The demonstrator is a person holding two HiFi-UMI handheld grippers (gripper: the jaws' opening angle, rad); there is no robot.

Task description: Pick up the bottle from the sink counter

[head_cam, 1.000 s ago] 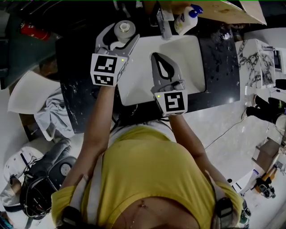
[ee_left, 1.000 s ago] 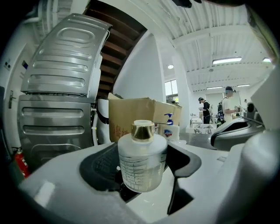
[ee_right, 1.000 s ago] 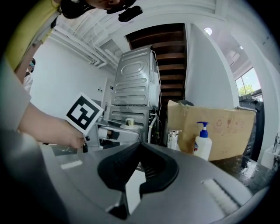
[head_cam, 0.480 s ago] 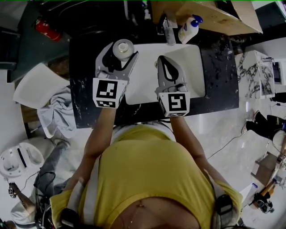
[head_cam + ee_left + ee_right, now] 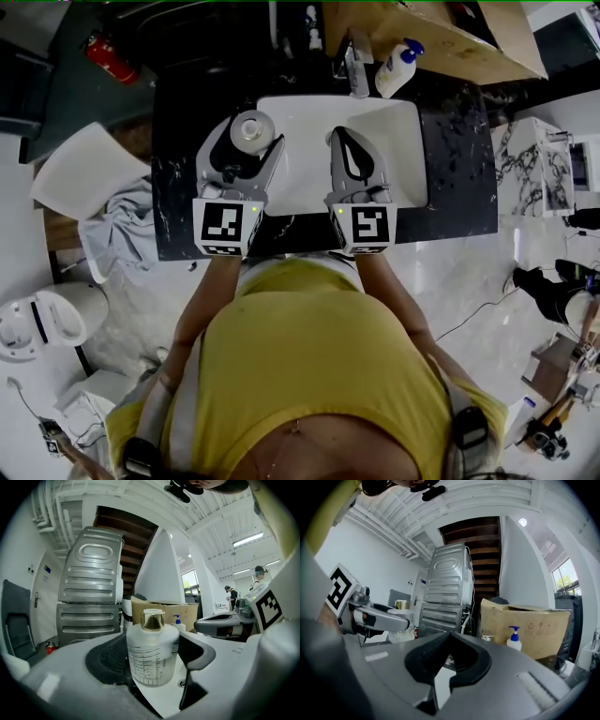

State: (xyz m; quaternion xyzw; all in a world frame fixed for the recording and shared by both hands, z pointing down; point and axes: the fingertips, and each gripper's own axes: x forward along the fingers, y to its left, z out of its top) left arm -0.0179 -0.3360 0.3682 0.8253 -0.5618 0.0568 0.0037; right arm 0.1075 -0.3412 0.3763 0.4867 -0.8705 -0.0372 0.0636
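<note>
Bottle (image 5: pixel 152 653): squat, round and frosted, with printed measuring lines on its side and a gold cap. It stands upright at the left rim of the sink (image 5: pixel 309 108).
Left tongs (image 5: pixel 247 142): clamped on the bottle's sides.
Right tongs (image 5: pixel 449 641): shut and empty, over the white sink.
Worktop (image 5: pixel 459 169): dark stone; whether the bottle's base touches it is unclear.
</note>
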